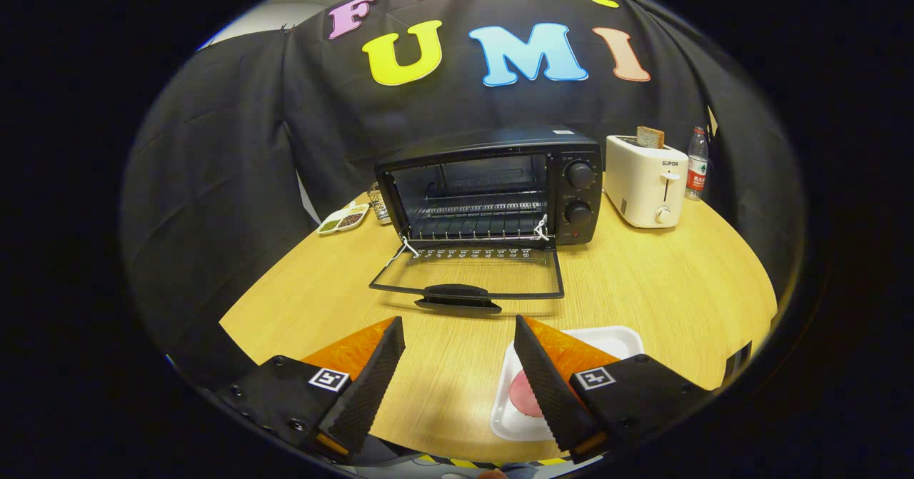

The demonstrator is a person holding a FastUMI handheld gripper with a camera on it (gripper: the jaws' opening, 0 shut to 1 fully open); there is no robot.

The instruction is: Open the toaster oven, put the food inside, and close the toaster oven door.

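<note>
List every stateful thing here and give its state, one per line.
toaster oven: door dropped fully open, rack bare.
food: pink piece on the white tray, not yet loaded.
claw: open, holding nothing, fingers over the table.
toaster: a slice sticking up from the slot.
bottle: upright, capped.

Black toaster oven (493,193), white tray (614,340), seemingly pink food (523,395), spread gripper (459,336).

My right finger (546,379) covers most of the pink food (520,395) and part of its white tray (614,338). Small dish (343,219) left of the toaster oven (493,197), well beyond my fingers: contents too small to tell.
</note>
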